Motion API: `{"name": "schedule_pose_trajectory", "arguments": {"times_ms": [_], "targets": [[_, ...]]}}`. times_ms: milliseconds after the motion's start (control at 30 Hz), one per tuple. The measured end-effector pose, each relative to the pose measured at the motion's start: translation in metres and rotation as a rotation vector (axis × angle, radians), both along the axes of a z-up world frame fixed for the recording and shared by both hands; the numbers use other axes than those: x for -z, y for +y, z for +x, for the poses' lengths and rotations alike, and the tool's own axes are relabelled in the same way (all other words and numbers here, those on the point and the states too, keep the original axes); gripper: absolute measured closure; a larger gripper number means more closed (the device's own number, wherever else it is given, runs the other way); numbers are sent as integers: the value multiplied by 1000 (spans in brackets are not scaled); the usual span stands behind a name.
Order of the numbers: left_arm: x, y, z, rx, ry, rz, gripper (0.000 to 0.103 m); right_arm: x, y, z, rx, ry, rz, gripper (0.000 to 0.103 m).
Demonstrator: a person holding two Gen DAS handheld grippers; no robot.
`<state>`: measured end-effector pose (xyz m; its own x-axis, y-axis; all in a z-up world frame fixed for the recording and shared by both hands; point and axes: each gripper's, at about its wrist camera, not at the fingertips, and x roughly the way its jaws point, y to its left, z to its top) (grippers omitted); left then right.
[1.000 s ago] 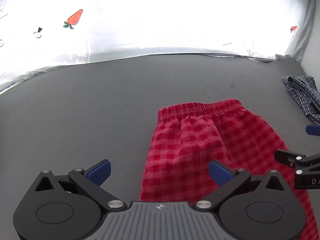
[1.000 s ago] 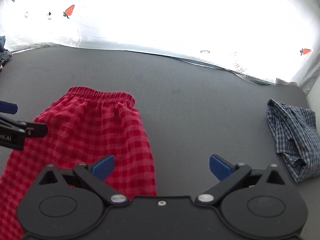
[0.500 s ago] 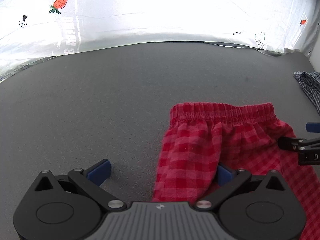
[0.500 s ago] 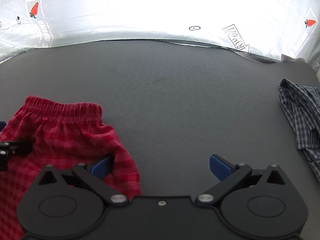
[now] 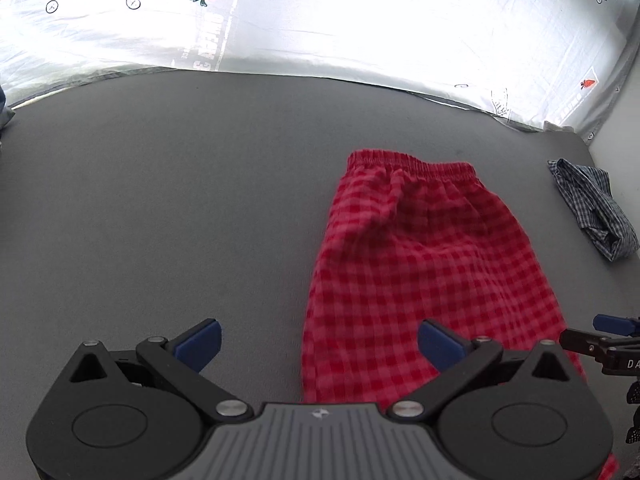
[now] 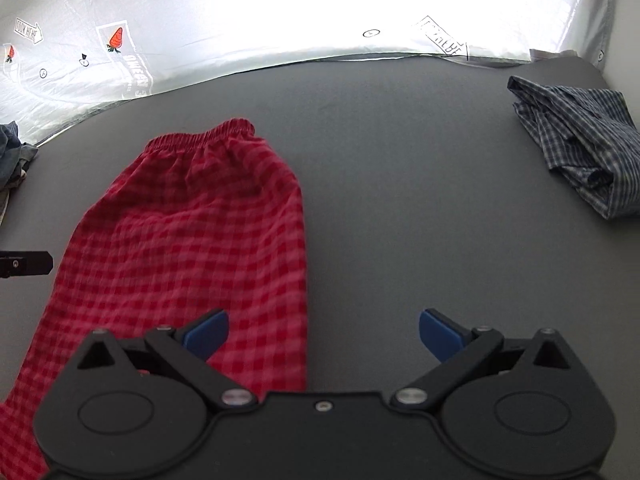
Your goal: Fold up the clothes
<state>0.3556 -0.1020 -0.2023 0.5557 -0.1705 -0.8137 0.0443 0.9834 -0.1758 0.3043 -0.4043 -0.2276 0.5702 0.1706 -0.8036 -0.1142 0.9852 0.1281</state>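
Red checked trousers (image 5: 416,264) lie flat on the grey surface (image 5: 160,200), elastic waistband at the far end; they also show in the right wrist view (image 6: 192,248). My left gripper (image 5: 318,344) is open and empty above the trousers' left edge, its right finger over the cloth. My right gripper (image 6: 324,334) is open and empty above the trousers' right edge, its left finger over the cloth. The right gripper's tip shows at the left view's right edge (image 5: 600,344).
A crumpled blue checked shirt (image 6: 576,152) lies at the far right, also in the left wrist view (image 5: 592,208). A dark denim garment (image 6: 12,152) sits at the far left edge. A bright white printed sheet (image 6: 280,12) rises behind the surface.
Both grippers have pulled back from the waistband end toward the near part of the trousers. More of the trousers' length now shows. Both stay open.
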Motion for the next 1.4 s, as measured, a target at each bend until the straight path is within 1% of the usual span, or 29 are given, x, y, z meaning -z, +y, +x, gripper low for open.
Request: {"name": "schedule_pose_trajectory", "arguments": {"times_ms": [133, 200, 300, 400, 567, 633, 700, 733, 767, 800, 867, 900, 933, 967, 1000, 1033, 1067, 1100, 1167, 1333, 1400], "targets": [[12, 8, -50, -6, 56, -34, 0, 10, -1, -44, 10, 51, 21, 0], [18, 10, -68, -11, 86, -56, 0, 14, -1, -58, 17, 73, 32, 0], [24, 8, -88, 2, 120, -81, 0, 19, 1, -79, 26, 101, 15, 0], [25, 4, -103, 30, 126, -92, 0, 20, 3, -95, 30, 130, 9, 0], [27, 0, -122, 67, 121, -197, 2, 18, 3, -116, 45, 157, 17, 1], [28, -3, -125, 79, 122, -219, 5, 17, 3, -120, 48, 165, 21, 3], [30, -7, -127, 86, 125, -231, 15, 14, 2, -122, 45, 170, 42, 7], [31, -9, -127, 87, 127, -237, 19, 13, 3, -124, 31, 164, 49, 14], [32, -10, -127, 91, 127, -249, 30, 12, 4, -125, 20, 155, 39, 22], [32, -12, -127, 94, 128, -265, 41, 11, 6, -127, 7, 146, 28, 27], [33, -15, -125, 93, 133, -276, 46, 8, 11, -128, -26, 137, 17, 41], [33, -17, -124, 96, 136, -276, 49, 7, 13, -128, -42, 136, 18, 47], [33, -19, -123, 100, 138, -276, 53, 6, 15, -128, -58, 138, 23, 58], [34, -20, -122, 97, 143, -273, 64, 5, 17, -128, -73, 140, 29, 68], [35, -21, -121, 92, 149, -268, 76, 4, 19, -128, -89, 142, 34, 75], [35, -20, -120, 83, 156, -273, 82, 4, 21, -128, -101, 145, 40, 88], [36, -18, -120, 72, 162, -281, 89, 4, 21, -128, -105, 147, 58, 94], [36, -16, -119, 61, 169, -290, 91, 2, 19, -128, -100, 146, 89, 96], [30, -10, -119, 39, 169, -328, 94, -5, 12, -128, -81, 137, 156, 98], [-8, 7, -115, -18, 97, -430, 95, -40, -19, -125, 16, 86, 382, 98], [-18, 10, -110, -31, 78, -443, 95, -53, -29, -122, 52, 63, 479, 98]]}}
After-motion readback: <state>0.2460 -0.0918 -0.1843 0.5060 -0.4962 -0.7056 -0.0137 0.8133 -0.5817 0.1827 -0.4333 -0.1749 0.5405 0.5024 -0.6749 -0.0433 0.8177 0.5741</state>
